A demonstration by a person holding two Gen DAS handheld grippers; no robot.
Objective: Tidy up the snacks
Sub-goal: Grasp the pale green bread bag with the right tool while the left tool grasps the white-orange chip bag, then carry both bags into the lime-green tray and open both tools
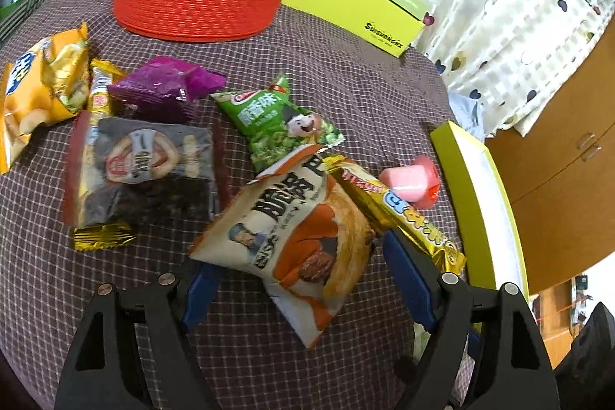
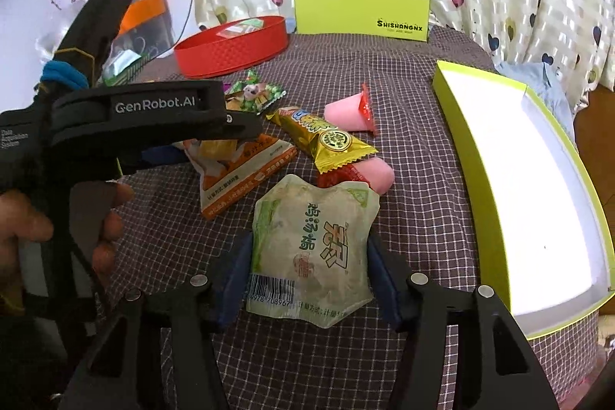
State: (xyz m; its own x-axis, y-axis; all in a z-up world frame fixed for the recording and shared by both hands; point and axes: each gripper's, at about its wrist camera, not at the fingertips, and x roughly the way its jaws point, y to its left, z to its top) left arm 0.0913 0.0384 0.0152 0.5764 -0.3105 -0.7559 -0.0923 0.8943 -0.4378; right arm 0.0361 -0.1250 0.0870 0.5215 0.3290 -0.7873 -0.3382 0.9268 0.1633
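While both tongs are spread wide around a packet each, neither is closed yet. The left tongs [image 1: 300,298] straddle the orange-and-white crisp bag [image 1: 296,237]; the right tongs [image 2: 303,279] straddle the pale green packet [image 2: 313,248]. Both packets lie flat on the checked tabletop [image 1: 346,72], apparently untouched by the blue pads [image 2: 232,285].

For a clean pick, each bag is best squeezed across its puffed middle, not the crimped seam, and closed on gently so the contents are not crushed. The gold bar [image 1: 396,210] overlaps the crisp bag's far edge, so it is likely to be dragged unless the bag is lifted straight up.

Count, near to far:
- 1 crisp bag, 1 pale green packet, both between tongs
- 1 gold bar; a second small gold wrapper [image 1: 103,237] beside the dark packet
- 2 pink jelly cups [image 2: 348,112]
- 1 dark packet [image 1: 142,168], 1 green pea bag [image 1: 280,120], 1 purple packet [image 1: 165,87], 1 yellow chip bag [image 1: 42,87]
- 1 open green tray box [image 2: 534,187], nothing in it
- 1 red basket [image 1: 196,2], at least one packet inside
- 1 closed green box [image 2: 361,12] at the back
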